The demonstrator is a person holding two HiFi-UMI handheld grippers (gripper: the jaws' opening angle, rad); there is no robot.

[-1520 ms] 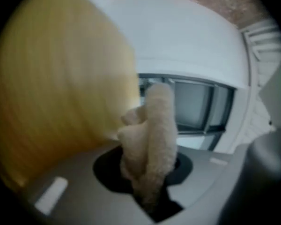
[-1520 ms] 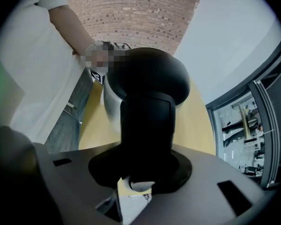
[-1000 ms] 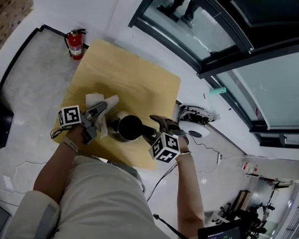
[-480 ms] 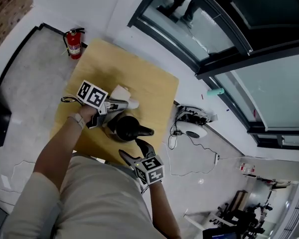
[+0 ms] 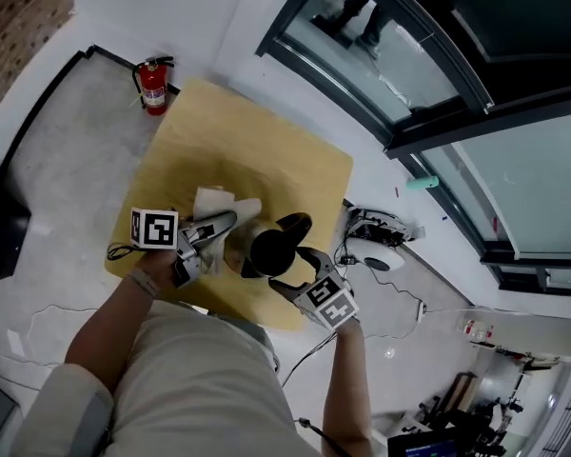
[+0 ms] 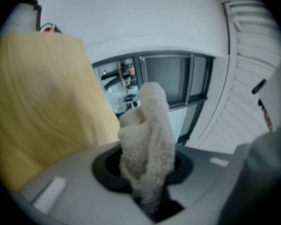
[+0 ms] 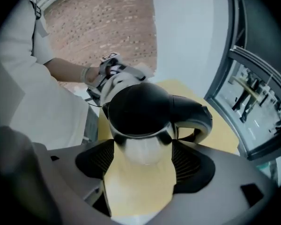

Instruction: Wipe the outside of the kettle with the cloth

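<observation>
Fingers [image 6: 56, 179] of the left gripper [image 5: 221, 225] pinch the cloth [image 6: 147, 144] narrowly, just beside the kettle [image 7: 140, 111]. Jaws of the right gripper [image 7: 143, 168] are opening, with the kettle body between their tips, upright on the table [image 5: 266, 141].

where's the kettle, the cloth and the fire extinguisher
black-lidded steel kettle [image 7: 138, 108]: right gripper view, black lid
white fluffy cloth [image 6: 147, 153]: left gripper view, middle fold
red fire extinguisher [image 5: 154, 89]: head view, red cylinder
</observation>
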